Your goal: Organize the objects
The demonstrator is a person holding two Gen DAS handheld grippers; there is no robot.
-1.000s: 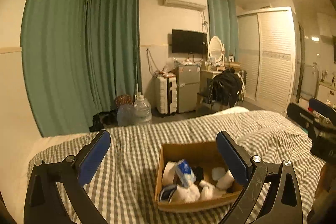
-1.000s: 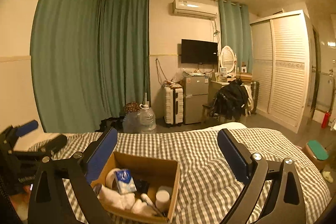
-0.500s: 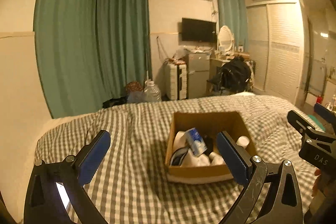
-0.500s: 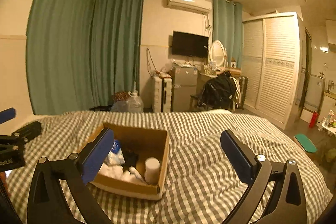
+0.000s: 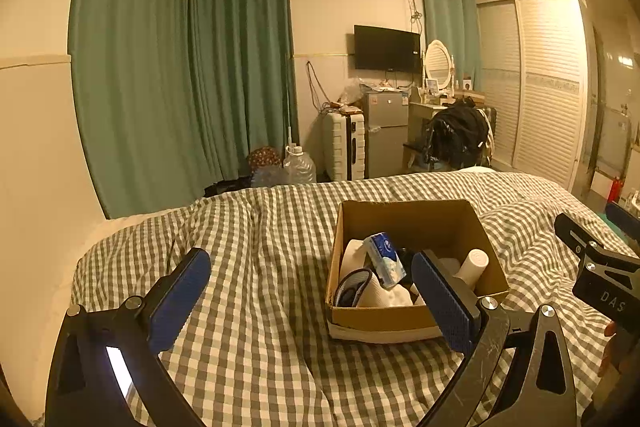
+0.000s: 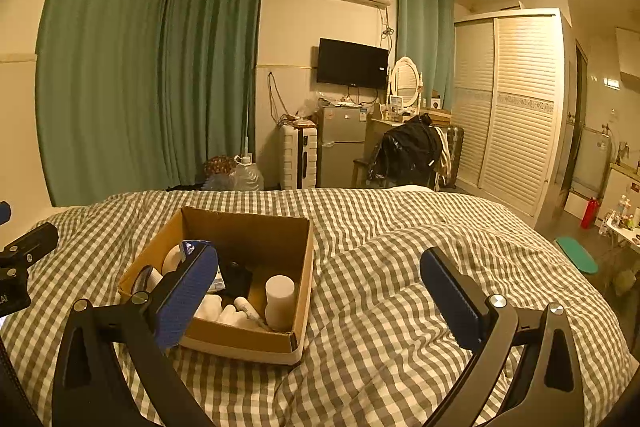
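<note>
A brown cardboard box (image 5: 414, 317) sits on the bed, on a rumpled duvet (image 5: 256, 307) of grey-and-white check. The left gripper (image 5: 310, 301) hangs over the bedding with its fingers spread wide and nothing between them; in the left wrist view the box lies toward the right, and the right-hand finger pad (image 5: 442, 301), a flat blue ribbed strip on a black scuffed frame, overlaps the box's near right corner. The right gripper (image 6: 318, 297) is likewise spread wide and empty; in its view the box (image 6: 244, 343) lies to the left, with the left blue pad (image 6: 188, 297) overlapping the near left part of the box. The box is open-topped and square-walled, with plain matte sides. Inside it are a white upright cylinder bottle (image 6: 279, 303) at the near right, a blue-and-white tissue pack (image 5: 384, 259) leaning tilted at the left, a flat black item (image 6: 236, 279) in the middle, a small white tube (image 6: 250, 313) lying down, and soft white lumps whose kind I cannot tell. Across the room hang pleated green curtains (image 6: 160, 75).
</note>
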